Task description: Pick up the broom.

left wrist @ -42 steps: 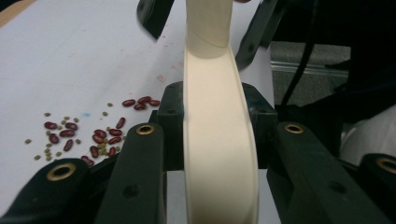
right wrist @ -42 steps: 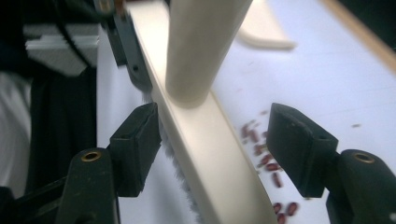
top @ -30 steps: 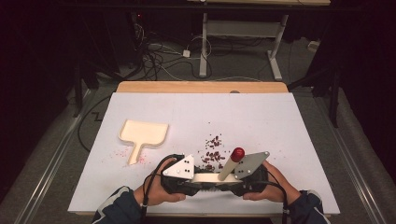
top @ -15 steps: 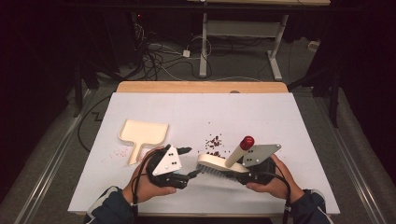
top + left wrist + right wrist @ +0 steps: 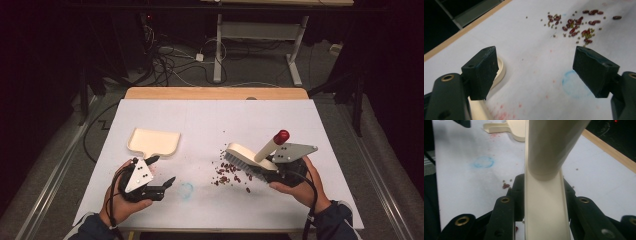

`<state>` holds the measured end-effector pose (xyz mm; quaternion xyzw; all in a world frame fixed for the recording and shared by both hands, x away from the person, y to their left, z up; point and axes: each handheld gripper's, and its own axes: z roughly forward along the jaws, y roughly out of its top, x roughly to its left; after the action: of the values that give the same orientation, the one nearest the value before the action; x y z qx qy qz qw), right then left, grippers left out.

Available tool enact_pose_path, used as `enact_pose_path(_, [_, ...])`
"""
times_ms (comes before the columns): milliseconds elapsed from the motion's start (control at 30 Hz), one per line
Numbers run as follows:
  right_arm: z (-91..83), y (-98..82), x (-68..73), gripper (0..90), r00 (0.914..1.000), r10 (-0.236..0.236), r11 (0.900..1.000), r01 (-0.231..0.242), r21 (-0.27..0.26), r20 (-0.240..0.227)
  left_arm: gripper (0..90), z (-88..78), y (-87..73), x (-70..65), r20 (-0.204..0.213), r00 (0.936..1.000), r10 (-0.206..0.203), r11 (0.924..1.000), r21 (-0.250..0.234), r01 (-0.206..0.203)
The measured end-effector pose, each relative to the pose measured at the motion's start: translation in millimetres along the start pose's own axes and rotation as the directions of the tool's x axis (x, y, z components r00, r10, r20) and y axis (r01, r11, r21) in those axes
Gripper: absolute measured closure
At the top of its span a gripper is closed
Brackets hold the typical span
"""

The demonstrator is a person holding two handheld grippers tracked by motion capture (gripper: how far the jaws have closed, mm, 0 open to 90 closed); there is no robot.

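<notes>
Since 1 second ago the left gripper (image 5: 161, 172) has let go of the cream plastic hand brush with the red-tipped handle (image 5: 252, 156) and swung left toward the cream plastic dustpan (image 5: 154, 142); its jaws have just been opening and now stand wide with nothing between them. The right gripper (image 5: 272, 171) is clamped on the brush, bristles tilted just above the scattered red beans (image 5: 227, 172) on the white table (image 5: 250, 120). No beans are swept up yet, and the dustpan lies ungrasped, its rim just beside the left jaw. Both forearms reach in low.
</notes>
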<state>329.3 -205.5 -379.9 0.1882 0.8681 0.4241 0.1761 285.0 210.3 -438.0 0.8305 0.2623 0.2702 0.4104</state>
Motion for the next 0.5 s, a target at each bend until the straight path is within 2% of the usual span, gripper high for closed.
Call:
enact_pose_path(133, [-3.3, -1.7, -5.9, 67.0, 0.9991, 0.017, 1.000, -0.017, -0.005, 0.038, 19.8, -6.8, -12.9, 1.9, -0.014, 0.9991, -0.040, 0.9992, 0.005, 0.041])
enact_pose_path(267, [-4.9, -5.0, -12.3, 67.0, 0.9968, 0.032, 0.999, -0.032, -0.002, 0.073, 19.8, -10.2, -23.4, 1.1, -0.022, 0.9975, -0.067, 0.9973, 0.030, 0.067])
enact_pose_path(333, [-5.9, -6.2, -15.7, 67.0, 0.9950, 0.038, 0.999, -0.038, 0.000, 0.093, 19.8, -11.0, -26.3, 0.6, -0.030, 0.9980, -0.055, 0.9979, 0.033, 0.056])
enact_pose_path(467, [-8.0, -8.0, -22.3, 67.0, 0.9914, 0.051, 0.999, -0.050, -0.008, 0.121, 19.8, -11.8, -28.3, 0.9, -0.031, 0.9968, -0.074, 0.9965, 0.037, 0.075])
enact_pose_path(500, [-8.4, -8.3, -23.8, 67.0, 0.9909, 0.053, 0.999, -0.052, -0.008, 0.124, 19.8, -12.0, -28.9, 0.2, -0.026, 0.9957, -0.089, 0.9949, 0.044, 0.091])
